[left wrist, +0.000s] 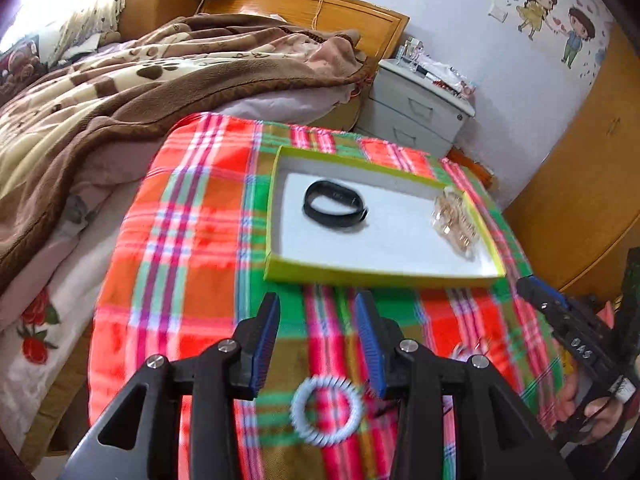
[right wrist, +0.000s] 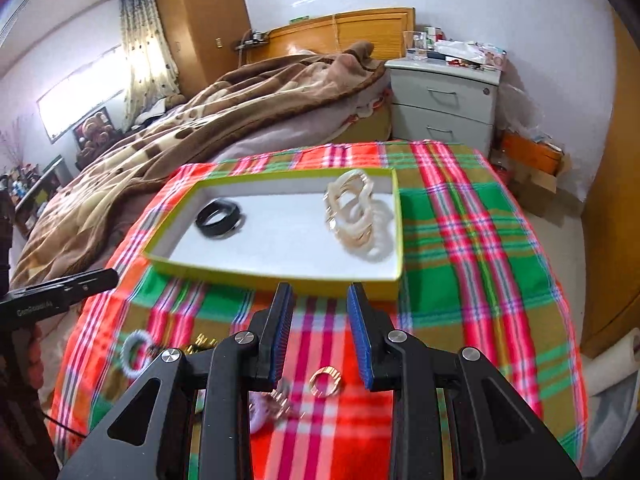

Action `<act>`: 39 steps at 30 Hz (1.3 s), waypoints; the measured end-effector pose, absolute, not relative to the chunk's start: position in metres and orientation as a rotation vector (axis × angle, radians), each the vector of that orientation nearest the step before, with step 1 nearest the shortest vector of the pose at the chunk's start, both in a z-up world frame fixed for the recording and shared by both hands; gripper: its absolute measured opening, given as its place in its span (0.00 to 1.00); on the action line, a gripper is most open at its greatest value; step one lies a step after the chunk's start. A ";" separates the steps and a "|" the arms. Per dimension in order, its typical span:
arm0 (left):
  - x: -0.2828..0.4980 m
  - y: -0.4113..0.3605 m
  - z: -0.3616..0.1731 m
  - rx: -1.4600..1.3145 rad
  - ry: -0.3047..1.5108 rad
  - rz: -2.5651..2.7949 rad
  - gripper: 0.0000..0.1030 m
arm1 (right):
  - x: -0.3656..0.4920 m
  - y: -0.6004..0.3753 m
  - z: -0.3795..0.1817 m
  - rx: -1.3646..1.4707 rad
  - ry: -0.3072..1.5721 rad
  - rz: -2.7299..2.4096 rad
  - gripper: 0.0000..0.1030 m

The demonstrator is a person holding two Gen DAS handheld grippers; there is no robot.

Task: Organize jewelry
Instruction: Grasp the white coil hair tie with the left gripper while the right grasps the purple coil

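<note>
Two pieces already lie in the green-rimmed tray (right wrist: 394,220); both your grippers' fingers stand apart, empty. Your left gripper (left wrist: 317,305) hangs over the pale coil hair tie (left wrist: 327,411) on the plaid-covered counter (left wrist: 192,240). It looks light, springy and likely slippery, so pinch across one side of its ring.

1. The gold pieces (right wrist: 200,342) beside the pale coil ring (right wrist: 134,352) are half hidden behind the right claw (right wrist: 320,334), too blurred to name.
2. A pale item with gold links (right wrist: 268,410) lies partly under that claw's left finger; its shape is unclear.
3. In the left wrist view, the gold bangles (left wrist: 454,220) smear into one mass.
4. The plaid cloth (left wrist: 180,240) blurs toward its near edge.
5. The nightstand clutter (right wrist: 452,50) is too small to identify.
</note>
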State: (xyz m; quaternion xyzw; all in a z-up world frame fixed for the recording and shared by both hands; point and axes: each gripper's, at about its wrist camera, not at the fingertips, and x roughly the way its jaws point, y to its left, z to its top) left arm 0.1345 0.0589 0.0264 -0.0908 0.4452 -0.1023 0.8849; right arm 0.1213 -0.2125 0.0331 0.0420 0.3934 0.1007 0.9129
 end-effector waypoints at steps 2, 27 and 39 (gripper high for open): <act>0.127 0.060 0.022 -0.193 0.940 -0.222 0.40 | 0.111 -0.209 0.029 0.078 0.810 0.230 0.28; 0.075 0.069 -0.017 -0.221 1.011 -0.237 0.42 | 0.086 -0.173 -0.009 0.001 0.864 0.301 0.28; 0.078 0.067 -0.022 -0.201 1.029 -0.222 0.42 | 0.088 -0.169 -0.013 -0.040 0.890 0.262 0.19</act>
